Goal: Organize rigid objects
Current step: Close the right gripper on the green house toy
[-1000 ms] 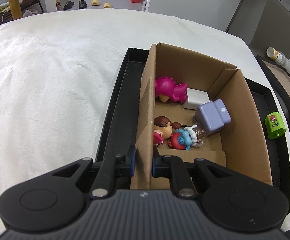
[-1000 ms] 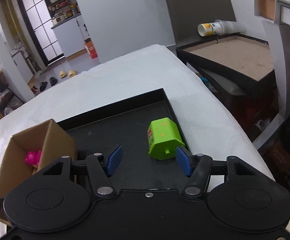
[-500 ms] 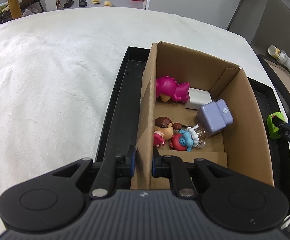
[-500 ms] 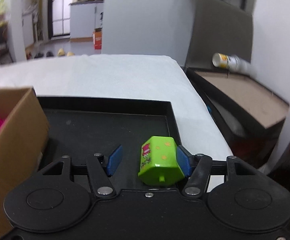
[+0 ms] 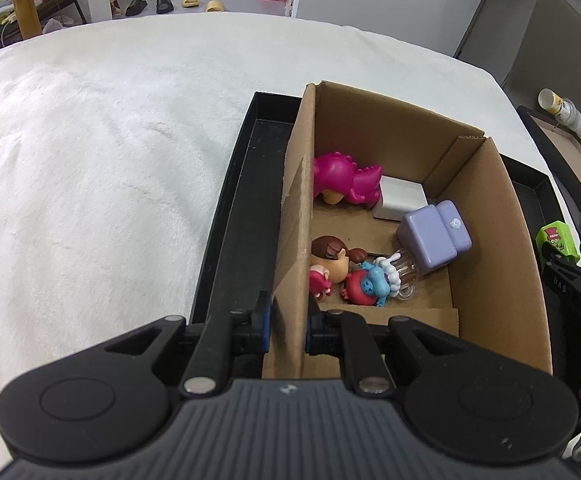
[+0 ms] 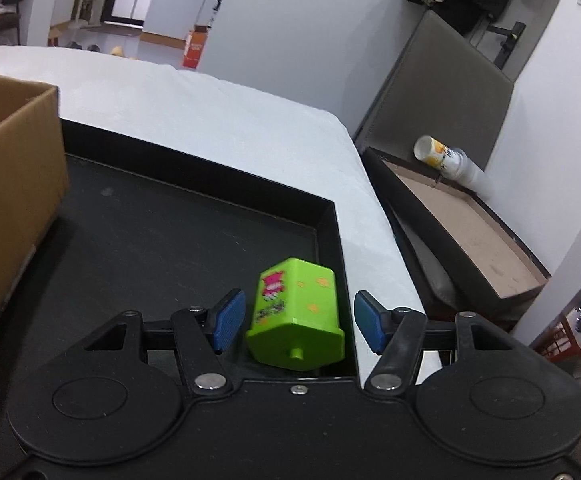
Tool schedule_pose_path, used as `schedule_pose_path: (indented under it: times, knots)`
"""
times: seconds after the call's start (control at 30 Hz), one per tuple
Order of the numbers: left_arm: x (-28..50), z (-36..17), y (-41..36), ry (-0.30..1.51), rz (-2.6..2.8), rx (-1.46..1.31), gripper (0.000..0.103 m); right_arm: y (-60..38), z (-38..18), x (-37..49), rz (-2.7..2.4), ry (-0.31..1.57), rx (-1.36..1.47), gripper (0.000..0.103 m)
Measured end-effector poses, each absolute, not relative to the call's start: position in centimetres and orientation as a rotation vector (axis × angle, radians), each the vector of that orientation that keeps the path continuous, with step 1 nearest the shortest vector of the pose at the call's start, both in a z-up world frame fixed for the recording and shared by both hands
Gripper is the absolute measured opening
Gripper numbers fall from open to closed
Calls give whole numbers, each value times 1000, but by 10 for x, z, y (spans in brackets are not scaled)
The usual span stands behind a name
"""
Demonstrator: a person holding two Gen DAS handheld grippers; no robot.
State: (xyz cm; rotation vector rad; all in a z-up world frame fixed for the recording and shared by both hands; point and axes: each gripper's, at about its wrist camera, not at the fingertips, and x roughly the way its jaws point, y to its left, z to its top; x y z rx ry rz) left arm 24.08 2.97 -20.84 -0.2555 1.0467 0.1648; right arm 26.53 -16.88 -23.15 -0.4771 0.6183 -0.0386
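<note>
My left gripper (image 5: 286, 326) is shut on the near left wall of the cardboard box (image 5: 294, 216), which stands in the black tray (image 5: 238, 216). Inside the box lie a pink dinosaur (image 5: 346, 178), a white block (image 5: 402, 200), a purple block (image 5: 434, 236) and small figurines (image 5: 346, 268). A green toy (image 6: 296, 316) lies on the tray (image 6: 170, 232) near its right rim, between the open fingers of my right gripper (image 6: 296, 322), with gaps on both sides. It also shows in the left wrist view (image 5: 556, 240), right of the box.
The tray sits on a white cloth-covered table (image 5: 90, 160). The box's right wall (image 6: 14, 160) stands at the left of the right wrist view. Beyond the table's right edge is another tray with a cup (image 6: 446, 156) and a grey chair (image 6: 442, 88).
My right gripper has swung right and closed in, so the green toy now lies between its open fingers. The left gripper stays shut on the box wall.
</note>
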Motion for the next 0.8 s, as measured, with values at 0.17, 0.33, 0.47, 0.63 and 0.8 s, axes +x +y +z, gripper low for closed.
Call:
schedule_pose_path:
  times: [0.17, 0.33, 0.47, 0.63, 0.8]
  knots:
    - [241, -208, 31, 1047, 163, -261, 14, -166, -241, 267, -45, 666, -524, 52]
    - [242, -210, 30, 1047, 164, -249, 14, -160, -244, 264, -58, 672, -582, 52]
    - [241, -212, 29, 1046, 161, -249, 14, -159, -233, 259, -37, 656, -580, 52]
    - [239, -212, 31, 1049, 152, -258, 14, -154, -220, 253, -1, 640, -578, 51]
    - [242, -212, 31, 1049, 152, -256, 14, -146, -209, 244, 21, 628, -586, 51]
